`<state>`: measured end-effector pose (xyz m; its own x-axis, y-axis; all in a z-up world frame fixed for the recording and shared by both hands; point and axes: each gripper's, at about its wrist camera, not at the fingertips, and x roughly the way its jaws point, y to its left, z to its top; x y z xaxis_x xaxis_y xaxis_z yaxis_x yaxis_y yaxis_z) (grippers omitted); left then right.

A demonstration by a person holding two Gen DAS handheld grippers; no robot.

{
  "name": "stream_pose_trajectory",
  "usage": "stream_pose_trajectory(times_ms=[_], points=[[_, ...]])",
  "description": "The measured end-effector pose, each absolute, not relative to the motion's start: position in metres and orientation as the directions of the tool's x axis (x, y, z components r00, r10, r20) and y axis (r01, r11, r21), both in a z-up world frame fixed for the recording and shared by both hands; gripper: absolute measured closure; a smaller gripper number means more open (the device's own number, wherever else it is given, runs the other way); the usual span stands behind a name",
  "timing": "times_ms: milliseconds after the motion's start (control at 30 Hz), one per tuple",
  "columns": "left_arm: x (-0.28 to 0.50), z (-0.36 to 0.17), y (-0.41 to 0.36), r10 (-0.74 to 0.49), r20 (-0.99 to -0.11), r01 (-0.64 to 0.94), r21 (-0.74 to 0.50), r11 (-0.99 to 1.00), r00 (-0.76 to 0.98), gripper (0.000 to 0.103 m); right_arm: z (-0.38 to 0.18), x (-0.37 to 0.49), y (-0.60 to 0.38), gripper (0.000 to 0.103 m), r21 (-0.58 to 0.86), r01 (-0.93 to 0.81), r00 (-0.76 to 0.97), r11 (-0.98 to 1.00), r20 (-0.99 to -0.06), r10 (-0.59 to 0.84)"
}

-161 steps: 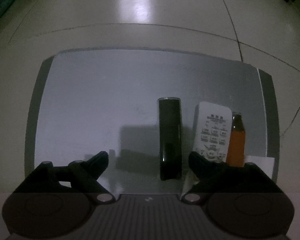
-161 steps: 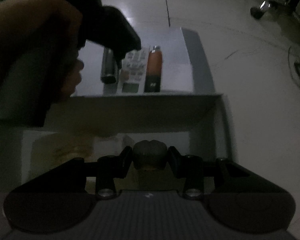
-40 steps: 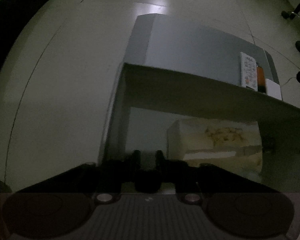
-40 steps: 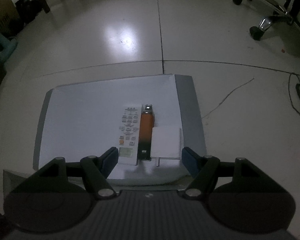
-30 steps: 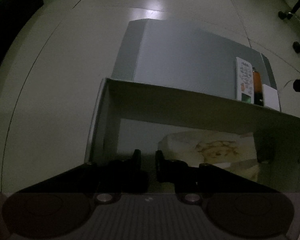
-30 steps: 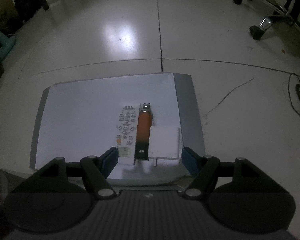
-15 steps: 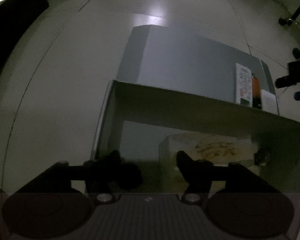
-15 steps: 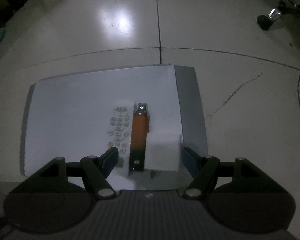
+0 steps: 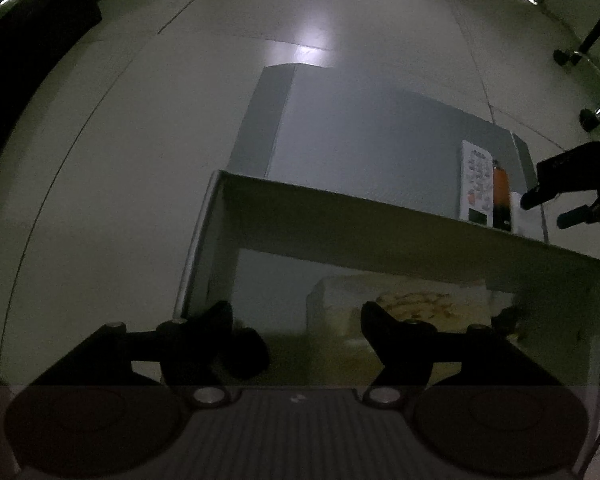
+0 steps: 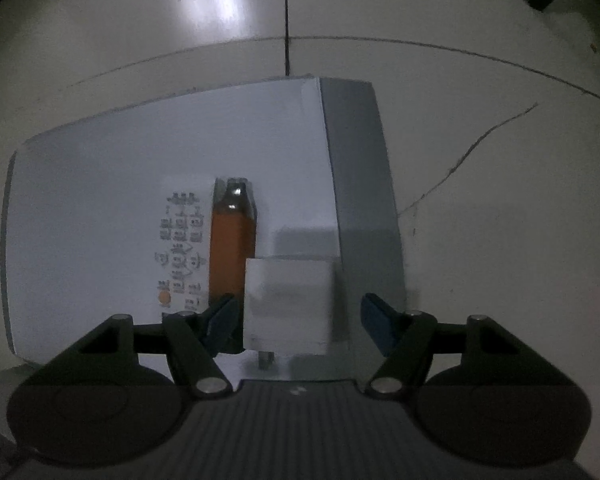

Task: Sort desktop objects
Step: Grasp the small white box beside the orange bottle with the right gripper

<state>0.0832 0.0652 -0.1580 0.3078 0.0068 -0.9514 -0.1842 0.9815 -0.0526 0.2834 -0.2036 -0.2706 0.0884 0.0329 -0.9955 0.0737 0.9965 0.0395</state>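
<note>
The left gripper [image 9: 296, 316] tips steeply down into the open cardboard box [image 9: 380, 216]. Its jaws have just been opening and now stand apart, nothing pinched between them, and a dark rounded object [image 9: 246, 354] lies right against the left finger. A pale crumpled wrapper [image 9: 412, 304] fills the box's right side. The right gripper [image 10: 298, 316] points straight down over the desk's [image 10: 100, 180] right edge, jaws wide and bracketing a white matte rectangular block [image 10: 286, 304] without pressing it. Beside the block lies an orange-and-black slim glossy device [image 10: 231, 248], then a white flat remote control [image 10: 180, 248] with rows of buttons, the lettering too blurred to read.
</note>
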Motion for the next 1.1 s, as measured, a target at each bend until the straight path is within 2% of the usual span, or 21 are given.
stream_pose_trajectory(times_ms=[400,667,767,1100], points=[[0.085,-0.145,0.063,0.000,-0.952,-0.164,-0.053,0.985,0.306,0.035,-0.283,0.285,-0.195,0.033,0.037,0.052,0.060,0.998,-0.998,0.034],[0.100,-0.129,0.057,-0.045,-0.942,-0.144,-0.098,0.985,0.334,0.029,-0.289,0.282,-0.207,0.035,0.040,0.074,0.035,0.996,-0.999,0.037],[0.100,-0.128,0.053,-0.053,-0.940,-0.140,-0.106,0.984,0.338,0.028,-0.294,0.278,-0.202,0.042,0.029,0.037,0.021,0.999,-0.999,0.028],[0.102,-0.136,0.046,-0.077,-0.947,-0.116,-0.119,0.986,0.313,0.028,-0.281,0.270,-0.198,0.043,0.047,0.029,0.049,0.998,-0.998,0.045]])
